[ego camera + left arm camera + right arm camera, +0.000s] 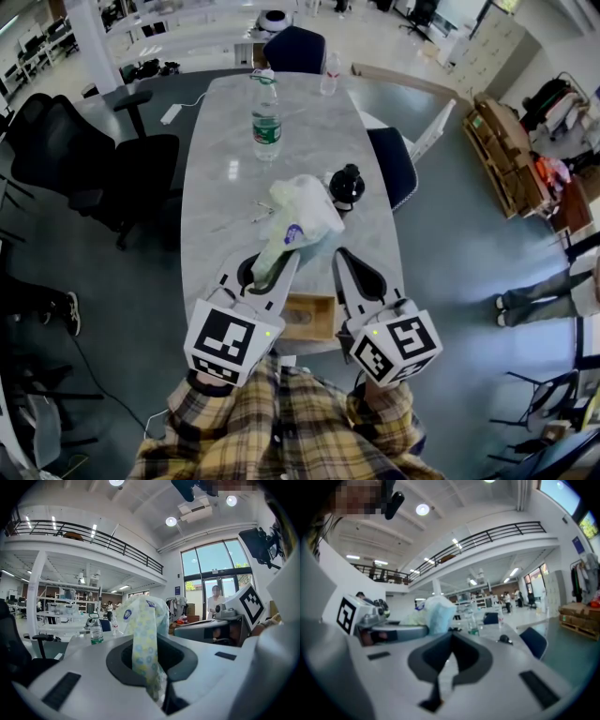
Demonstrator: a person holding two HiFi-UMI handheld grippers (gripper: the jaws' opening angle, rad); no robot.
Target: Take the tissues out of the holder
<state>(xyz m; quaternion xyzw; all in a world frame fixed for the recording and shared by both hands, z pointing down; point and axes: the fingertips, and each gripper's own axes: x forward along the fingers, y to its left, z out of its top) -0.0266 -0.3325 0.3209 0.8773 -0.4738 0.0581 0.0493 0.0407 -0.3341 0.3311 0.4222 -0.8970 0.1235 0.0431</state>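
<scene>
Marble table [225, 141] in an open lab/office, with a water bottle [266, 117] far down it and a black round object [346, 185] mid-table. The wooden holder [314, 323] sits at the near edge, between the two tools and below them.

The left gripper [279, 264] is clamped narrow on the tail end of the tissue pack [298, 220]. Its own view shows the patterned wrap [143, 634] pinched between the jaws. The pack's long axis runs straight out along the jaws, forward and away from the person, and the bulky end hangs over the table past the holder. It looks clear of the holder, so I'd call the extraction basically done.

The right gripper [347, 258] is closed with nothing in it. It sits just beside the pack on the right, not touching.

Key relation: the load is all ahead of the left jaws, gripped by a thin end only. Any set-down goes forward onto open marble. The slip risk is at that pinch.
</scene>
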